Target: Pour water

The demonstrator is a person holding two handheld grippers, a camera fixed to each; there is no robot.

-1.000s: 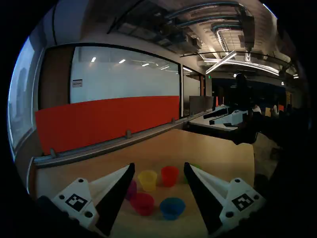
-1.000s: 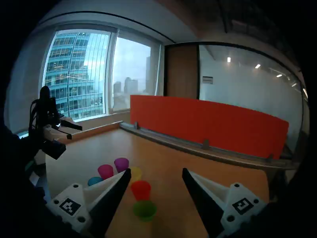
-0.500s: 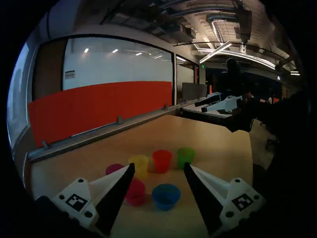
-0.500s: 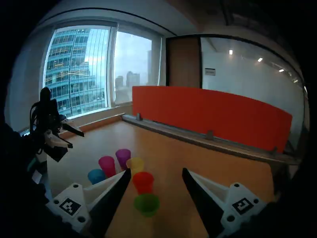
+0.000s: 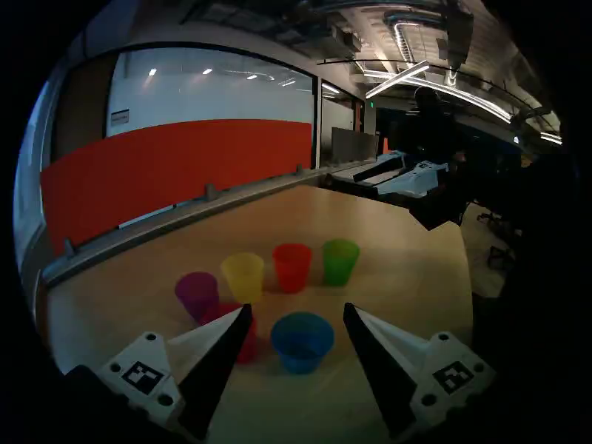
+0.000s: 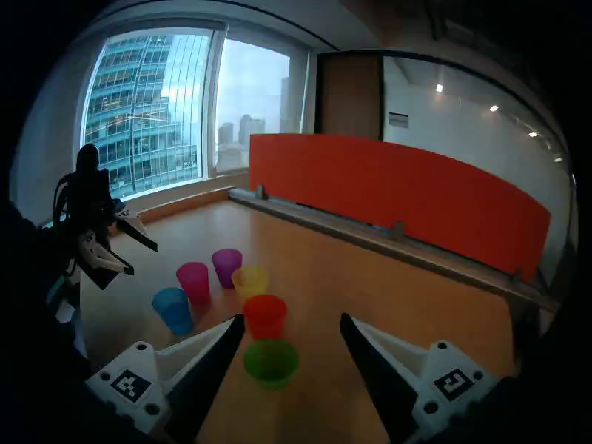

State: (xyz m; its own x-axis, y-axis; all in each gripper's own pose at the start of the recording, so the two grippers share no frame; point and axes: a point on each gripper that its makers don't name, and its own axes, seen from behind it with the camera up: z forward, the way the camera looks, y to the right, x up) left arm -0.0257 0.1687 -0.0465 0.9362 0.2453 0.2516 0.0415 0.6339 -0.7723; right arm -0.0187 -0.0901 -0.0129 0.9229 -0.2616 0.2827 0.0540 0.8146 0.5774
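The left tongs (image 5: 297, 306) have two white, wedge-shaped fingers (image 5: 191, 342) with black inner faces that taper to sharp points. Each finger carries a square black-and-white marker (image 5: 142, 376) and small round holes near its base. The right tongs (image 6: 291, 317) are built the same. Seen far off in the other's view, each sits on a dark, bulky body.

Office room with a pale wooden desk (image 5: 414, 266)

An orange partition (image 6: 414, 192) ran along the desk's far edge above a grey rail (image 5: 185, 214). Past one end of it, tall windows (image 6: 140, 111) gave daylight and showed glass towers. A wood panel (image 6: 348, 96) stood beside a frosted glass wall (image 5: 207, 96). Exposed ducts (image 5: 414, 29) and strip lights (image 5: 399, 74) crossed the dim ceiling.
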